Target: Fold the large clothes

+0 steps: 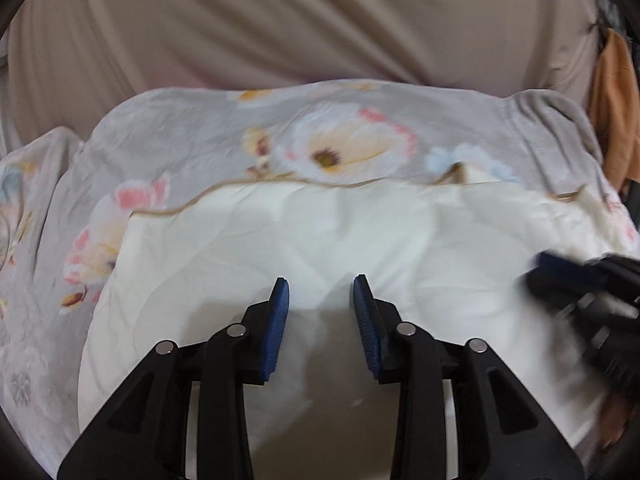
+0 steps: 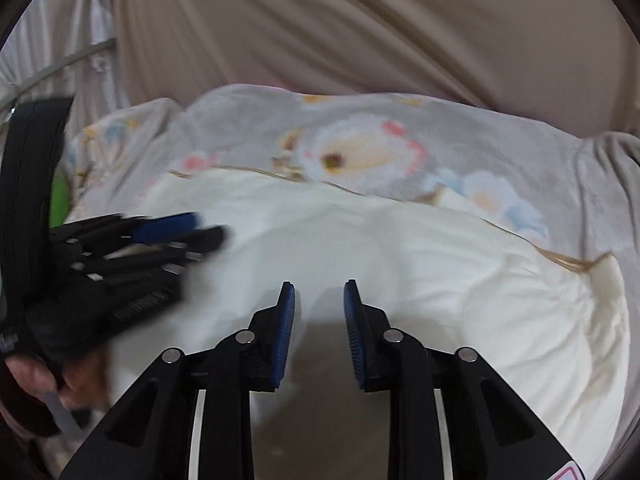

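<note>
A large quilt lies spread in front of me, its grey flowered side (image 1: 348,140) up at the back. Its cream-white underside (image 1: 320,224) is folded over towards me, edged with a tan seam. My left gripper (image 1: 320,280) hangs just over the cream part, open, with nothing between its blue pads. My right gripper (image 2: 319,283) is likewise open and empty above the same cream layer (image 2: 400,248). Each gripper shows blurred in the other's view: the right gripper (image 1: 540,274) at the right edge, the left gripper (image 2: 210,228) at the left edge.
A beige sheet (image 1: 280,20) covers the surface beyond the quilt. Orange cloth (image 1: 612,120) hangs at the far right. A hand (image 2: 32,376) grips the left tool at the lower left, near a green patch (image 2: 60,196) and pale striped fabric (image 2: 80,40).
</note>
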`<state>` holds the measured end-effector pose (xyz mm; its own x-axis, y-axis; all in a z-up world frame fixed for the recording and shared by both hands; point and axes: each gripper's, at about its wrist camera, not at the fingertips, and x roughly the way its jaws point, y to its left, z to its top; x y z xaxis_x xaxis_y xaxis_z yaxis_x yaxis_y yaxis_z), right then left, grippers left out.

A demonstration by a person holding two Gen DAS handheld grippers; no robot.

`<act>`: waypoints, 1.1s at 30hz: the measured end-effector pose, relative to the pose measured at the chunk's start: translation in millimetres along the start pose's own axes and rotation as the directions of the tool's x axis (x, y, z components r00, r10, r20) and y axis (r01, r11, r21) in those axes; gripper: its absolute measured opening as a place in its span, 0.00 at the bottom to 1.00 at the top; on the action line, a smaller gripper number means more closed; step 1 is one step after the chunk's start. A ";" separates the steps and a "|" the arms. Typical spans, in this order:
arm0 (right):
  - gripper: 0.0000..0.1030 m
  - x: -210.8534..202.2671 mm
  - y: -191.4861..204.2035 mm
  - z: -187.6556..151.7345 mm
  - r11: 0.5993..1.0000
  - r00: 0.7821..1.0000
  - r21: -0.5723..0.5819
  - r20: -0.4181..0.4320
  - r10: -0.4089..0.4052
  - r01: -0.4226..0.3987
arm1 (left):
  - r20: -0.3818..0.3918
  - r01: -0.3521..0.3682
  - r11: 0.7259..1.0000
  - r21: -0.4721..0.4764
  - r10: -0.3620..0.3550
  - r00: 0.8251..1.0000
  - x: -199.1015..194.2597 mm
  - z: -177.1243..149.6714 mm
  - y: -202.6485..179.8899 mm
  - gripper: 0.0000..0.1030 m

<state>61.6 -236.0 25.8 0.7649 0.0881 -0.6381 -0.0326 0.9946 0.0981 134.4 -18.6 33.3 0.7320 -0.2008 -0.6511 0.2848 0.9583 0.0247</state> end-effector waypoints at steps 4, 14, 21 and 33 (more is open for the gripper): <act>0.07 -5.0 -65.6 -5.8 0.989 0.997 0.130 -0.015 -0.073 0.074 | -0.008 -0.090 0.995 -0.047 0.090 0.996 8.6 3.4 44.4 0.32; 0.07 16.8 -148.7 -10.3 0.950 0.982 0.250 -0.085 -0.169 0.185 | -0.060 -0.163 0.981 -0.100 0.158 0.986 49.8 18.6 92.6 0.32; 0.07 23.4 -143.0 -14.4 0.954 0.979 0.221 -0.077 -0.190 0.202 | -0.052 -0.170 0.981 -0.090 0.166 0.985 58.5 15.8 89.4 0.32; 0.18 -22.2 -90.9 7.7 0.979 0.993 0.183 0.062 -0.099 0.086 | -0.053 -0.193 0.978 -0.073 0.189 0.980 59.0 14.8 84.8 0.33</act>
<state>52.5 -328.7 36.9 0.8030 -0.0146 -0.5958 0.1519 0.9717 0.1810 210.8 47.8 8.1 0.7391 -0.0046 -0.6736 0.0920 0.9913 0.0942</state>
